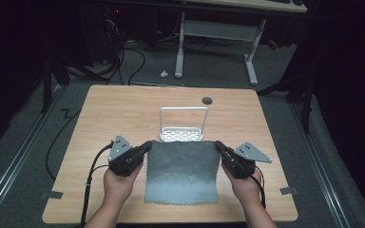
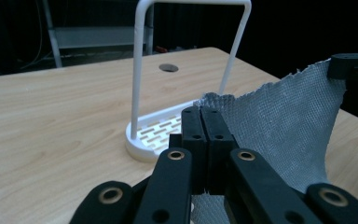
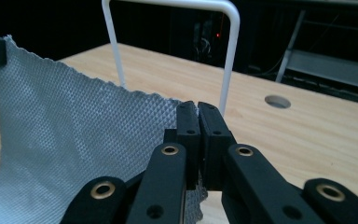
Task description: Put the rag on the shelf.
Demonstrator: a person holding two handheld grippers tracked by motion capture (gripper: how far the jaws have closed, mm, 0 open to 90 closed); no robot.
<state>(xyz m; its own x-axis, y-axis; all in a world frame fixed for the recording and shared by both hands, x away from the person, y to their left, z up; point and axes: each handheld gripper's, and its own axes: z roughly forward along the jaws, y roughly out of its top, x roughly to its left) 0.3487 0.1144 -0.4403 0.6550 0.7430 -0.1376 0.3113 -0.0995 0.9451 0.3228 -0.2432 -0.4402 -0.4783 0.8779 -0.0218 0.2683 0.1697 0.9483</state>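
Two grippers pinch the far corners of a grey cloth on a wooden table.

The left gripper (image 1: pixel 145 145) has its jaws pressed together on the cloth's (image 1: pixel 183 171) far left corner, and the right gripper (image 1: pixel 218 146) has its jaws clamped on the far right corner; both gripper views show those corners raised off the wood. The rest of the cloth runs back toward the table's (image 1: pixel 104 123) near edge, between the person's two hands. Just beyond the cloth's far edge, near the middle of the table, stands a white rack (image 1: pixel 183 124) with a slotted base and a tall hoop handle. A round hole (image 1: pixel 207 100) sits near the far edge.
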